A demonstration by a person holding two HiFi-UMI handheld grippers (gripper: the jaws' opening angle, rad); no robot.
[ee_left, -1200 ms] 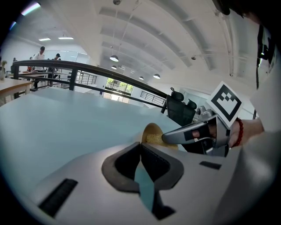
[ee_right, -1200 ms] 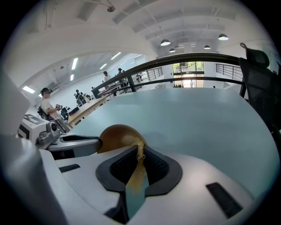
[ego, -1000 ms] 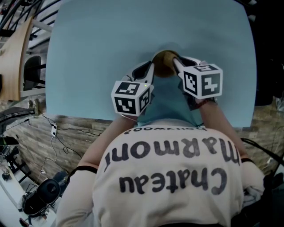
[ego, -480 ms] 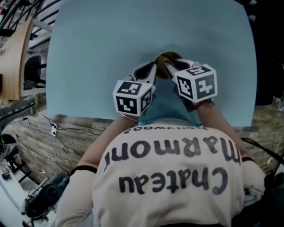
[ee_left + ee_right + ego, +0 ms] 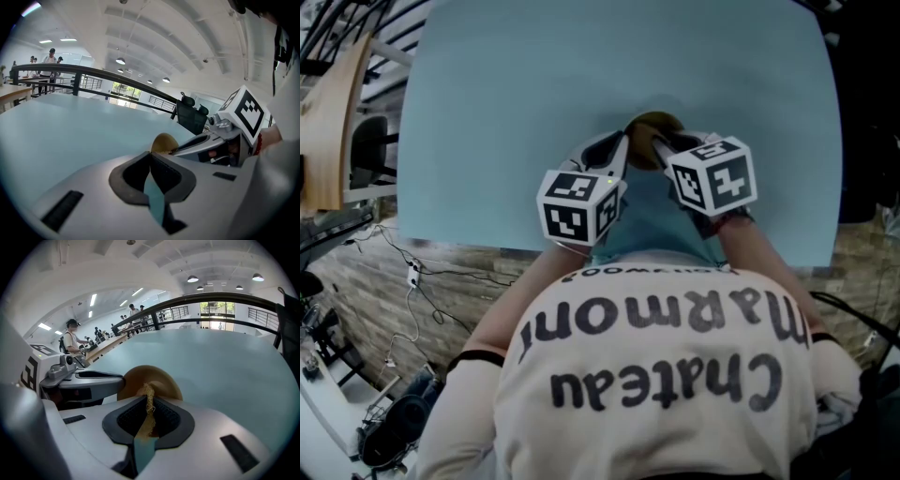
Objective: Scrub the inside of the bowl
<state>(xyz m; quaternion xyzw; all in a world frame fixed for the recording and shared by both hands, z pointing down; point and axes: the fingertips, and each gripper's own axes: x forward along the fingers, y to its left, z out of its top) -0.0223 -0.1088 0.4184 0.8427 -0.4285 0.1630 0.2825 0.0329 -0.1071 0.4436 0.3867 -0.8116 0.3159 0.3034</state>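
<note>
Head view, nearest first: the person's shirt [image 5: 656,375] fills the bottom, and both forearms reach forward to the marker cubes. Just past these, the left gripper [image 5: 622,150] and right gripper [image 5: 664,142] converge on a small tan bowl [image 5: 654,122]. It sits on the pale blue worktop [image 5: 534,84], close to the near edge.

In the left gripper view the jaws are clenched, with only a sliver of worktop colour between them. The bowl's rim sits right at their tips. I judge they are pinching that rim to steady the bowl, though the contact itself is hard to see.

In the right gripper view the jaws are clamped on a wad of straw-coloured fibre, the scrubber [image 5: 148,394]. Its frayed end pokes out beyond the tips towards the bowl's hollow, which stands tipped up just ahead. I cannot tell whether the fibre touches the inner wall.

To my eye the scrubbing step is in hand or about to start: the bowl is braced and the tool is at its mouth. The next move calls for pushing the fibre against the inside and sweeping it round. The left grip must hold firm so the light bowl does not twist out or skid on the smooth worktop.

Farther off are a dark railing [image 5: 225,298] and people at benches.
</note>
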